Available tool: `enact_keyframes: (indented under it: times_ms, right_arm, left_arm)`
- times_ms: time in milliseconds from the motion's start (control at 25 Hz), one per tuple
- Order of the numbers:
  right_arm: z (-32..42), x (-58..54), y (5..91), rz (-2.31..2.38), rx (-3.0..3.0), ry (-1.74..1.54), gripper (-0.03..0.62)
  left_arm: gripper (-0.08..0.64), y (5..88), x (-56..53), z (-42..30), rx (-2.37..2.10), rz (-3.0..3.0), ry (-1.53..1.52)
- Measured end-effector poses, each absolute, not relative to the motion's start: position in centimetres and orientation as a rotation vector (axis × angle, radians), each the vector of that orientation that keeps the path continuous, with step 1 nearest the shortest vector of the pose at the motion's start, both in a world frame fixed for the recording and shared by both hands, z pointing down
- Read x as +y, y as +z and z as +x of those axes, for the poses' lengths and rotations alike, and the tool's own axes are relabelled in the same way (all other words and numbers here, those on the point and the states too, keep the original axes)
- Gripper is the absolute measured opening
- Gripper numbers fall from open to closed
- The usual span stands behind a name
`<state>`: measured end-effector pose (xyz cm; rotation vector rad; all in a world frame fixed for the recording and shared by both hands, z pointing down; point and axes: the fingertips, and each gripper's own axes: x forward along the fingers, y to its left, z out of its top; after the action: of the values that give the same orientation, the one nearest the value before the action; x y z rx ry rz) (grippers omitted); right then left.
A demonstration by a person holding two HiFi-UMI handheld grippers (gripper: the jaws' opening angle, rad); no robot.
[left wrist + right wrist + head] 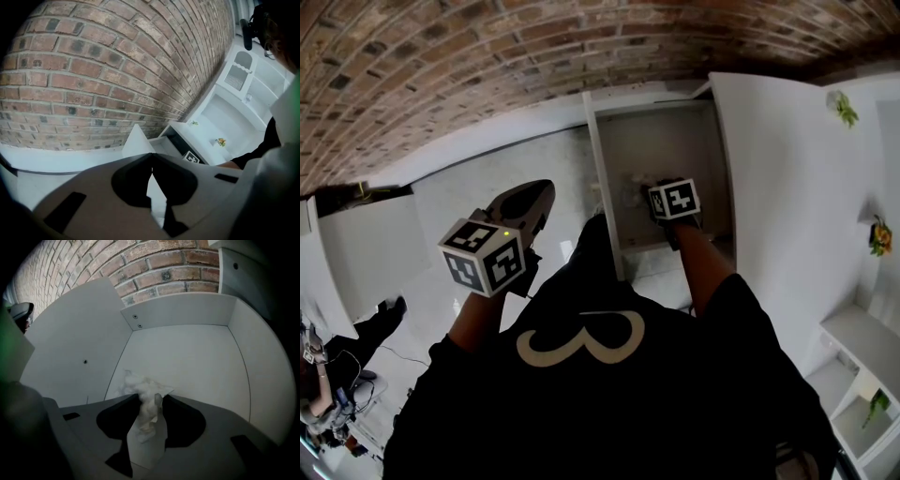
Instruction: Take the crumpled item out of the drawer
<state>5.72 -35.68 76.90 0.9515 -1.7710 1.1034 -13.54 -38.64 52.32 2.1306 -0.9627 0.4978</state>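
Observation:
A white drawer (605,178) stands pulled open below the brick wall. Inside it, in the right gripper view, a crumpled white tissue (136,385) lies near the left wall on the drawer floor (192,357). My right gripper (151,397) points steeply down into the drawer, and its two tips pinch the tissue, which fills the gap between them. In the head view only its marker cube (675,199) shows over the drawer. My left gripper (152,154) hangs outside the drawer to the left, over the pale floor, shut with nothing in it.
The brick wall (469,66) runs behind the drawer. A tall white panel (787,187) stands right of the drawer, with white shelves and small plants (862,366) beyond. A white cabinet (356,253) stands at the left, with a shoe (384,317) and cables beside it.

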Motion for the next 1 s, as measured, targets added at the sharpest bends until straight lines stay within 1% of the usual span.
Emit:
enact_keyframes:
  times_ms: [280, 480, 1000]
  right_arm:
    - [5.9, -35.8, 77.2, 0.96, -1.768, 1.131, 0.153]
    - [5.5, -36.1, 75.7, 0.968, -1.805, 1.123, 0.144]
    - [5.2, -36.1, 67.7, 1.089, -1.963, 1.035, 0.137]
  left_arm:
    - [0.003, 52.0, -38.4, -13.4, -0.962, 2.135, 0.498]
    - [0.003, 51.6, -37.8, -13.3, -0.964, 2.141, 0.498]
    - [0.003, 48.6, -34.5, -13.2, -1.01, 2.178, 0.428]
